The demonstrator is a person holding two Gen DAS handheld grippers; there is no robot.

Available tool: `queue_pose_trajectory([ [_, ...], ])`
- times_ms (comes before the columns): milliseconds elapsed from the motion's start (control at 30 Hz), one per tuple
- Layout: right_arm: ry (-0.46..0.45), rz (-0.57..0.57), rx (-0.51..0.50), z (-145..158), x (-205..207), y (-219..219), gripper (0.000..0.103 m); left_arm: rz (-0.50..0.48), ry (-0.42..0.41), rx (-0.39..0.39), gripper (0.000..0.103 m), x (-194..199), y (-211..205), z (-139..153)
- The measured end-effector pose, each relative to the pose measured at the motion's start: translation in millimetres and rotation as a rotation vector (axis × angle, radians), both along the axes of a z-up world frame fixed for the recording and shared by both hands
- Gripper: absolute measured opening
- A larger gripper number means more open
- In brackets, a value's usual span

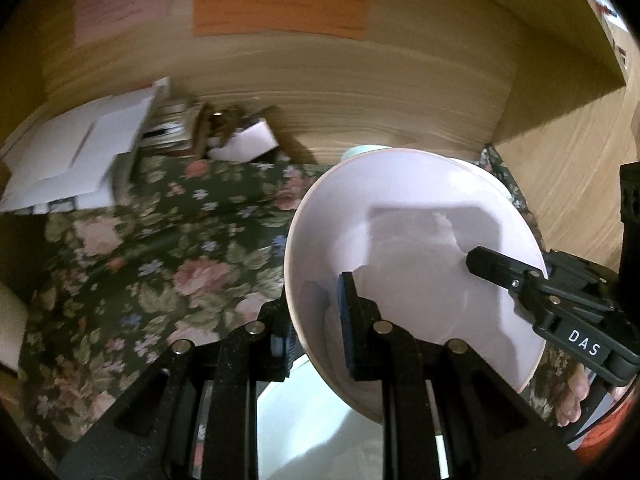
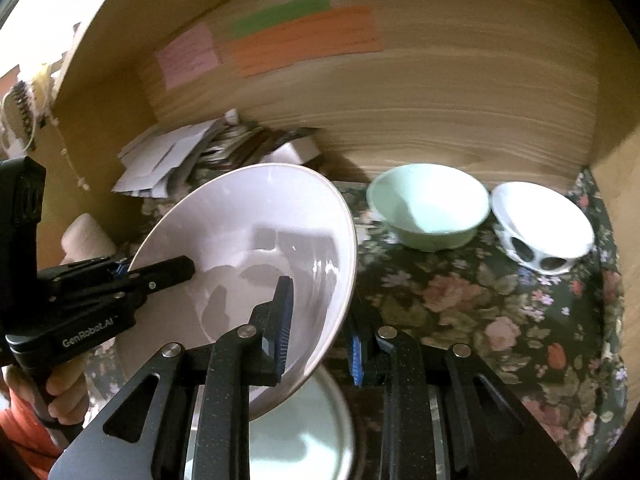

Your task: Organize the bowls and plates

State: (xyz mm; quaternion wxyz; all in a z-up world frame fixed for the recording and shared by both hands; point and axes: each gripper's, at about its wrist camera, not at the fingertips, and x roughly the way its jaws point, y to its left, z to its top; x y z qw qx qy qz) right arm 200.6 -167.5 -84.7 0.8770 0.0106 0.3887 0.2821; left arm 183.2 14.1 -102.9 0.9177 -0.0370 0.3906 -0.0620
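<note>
A: Left gripper status?

B: Clamped on the rim of the pale pink glossy ceramic plate, one pad inside, one outside. Plate sits right of centre in the left wrist view, tilted, lifted off the cloth.

A: Right gripper?

B: Same plate, opposite rim. Jaws closed on the edge, blue pad on the inner face. So both grippers hold it, one per side.

A: Below it?

B: A pale round dish at bottom centre, partly hidden. Can't tell if plate or bowl.

A: Further out?

B: Dark floral tablecloth. Mint green ceramic bowl upper right of centre, upright. White bowl with oval cut-outs in its base just right of it, tilted. Heap of white papers upper left. Orange paper strip on the wooden back wall.
</note>
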Motion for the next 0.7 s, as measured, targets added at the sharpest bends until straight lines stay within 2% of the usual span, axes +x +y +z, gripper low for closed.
queue_pose_trajectory([
  [700,0.003,0.201,-0.033,-5.0,-37.0,93.6,0.022,0.199,-0.052,-0.006,0.019,-77.4,88.9,-1.2],
])
